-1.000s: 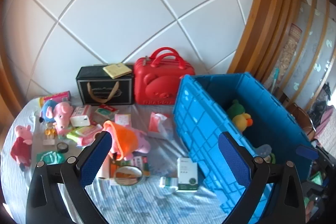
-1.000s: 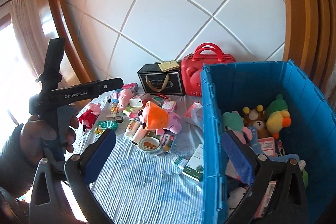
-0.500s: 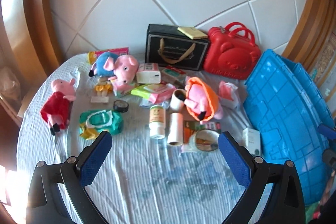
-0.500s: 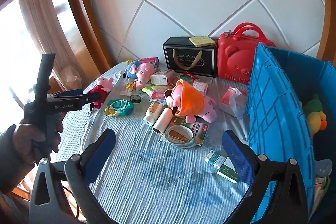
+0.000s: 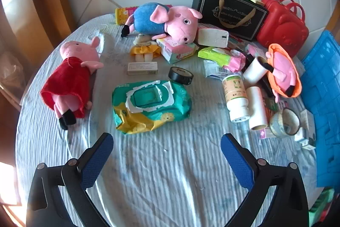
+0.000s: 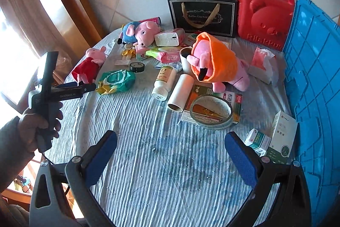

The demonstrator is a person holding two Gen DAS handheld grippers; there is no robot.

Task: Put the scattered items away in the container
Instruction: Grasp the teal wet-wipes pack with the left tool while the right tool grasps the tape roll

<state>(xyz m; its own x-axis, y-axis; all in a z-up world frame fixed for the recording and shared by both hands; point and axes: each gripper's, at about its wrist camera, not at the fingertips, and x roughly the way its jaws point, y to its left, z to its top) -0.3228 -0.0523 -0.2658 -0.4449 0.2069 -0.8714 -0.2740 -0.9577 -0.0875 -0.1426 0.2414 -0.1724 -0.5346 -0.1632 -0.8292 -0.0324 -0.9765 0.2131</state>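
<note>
Scattered items lie on the pale cloth: a green wipes pack point(image 5: 150, 105) point(image 6: 116, 81), a pig plush in a red dress point(image 5: 72, 78), a pig plush in blue point(image 5: 165, 20), a black tape roll point(image 5: 180, 76), a white bottle point(image 5: 234, 97), a paper roll point(image 6: 180, 93) and an orange-dressed pig point(image 6: 216, 61). The blue container point(image 6: 314, 78) stands at the right edge. My left gripper point(image 5: 165, 142) hangs open and empty just short of the wipes pack. Open too, my right gripper point(image 6: 171, 137) hovers over bare cloth, short of a wide tape ring point(image 6: 210, 111).
A black gift box point(image 6: 204, 12) and a red case point(image 6: 265, 14) stand against the tiled back wall. Two small medicine boxes point(image 6: 274, 139) lean by the container's wall. A hand point(image 6: 40, 127) holds the left gripper at the table's left edge. A wooden frame curves behind.
Both cameras have swung left and down, away from the blue container and onto the table items. The left gripper has come close to the wipes pack. Both stay open.
</note>
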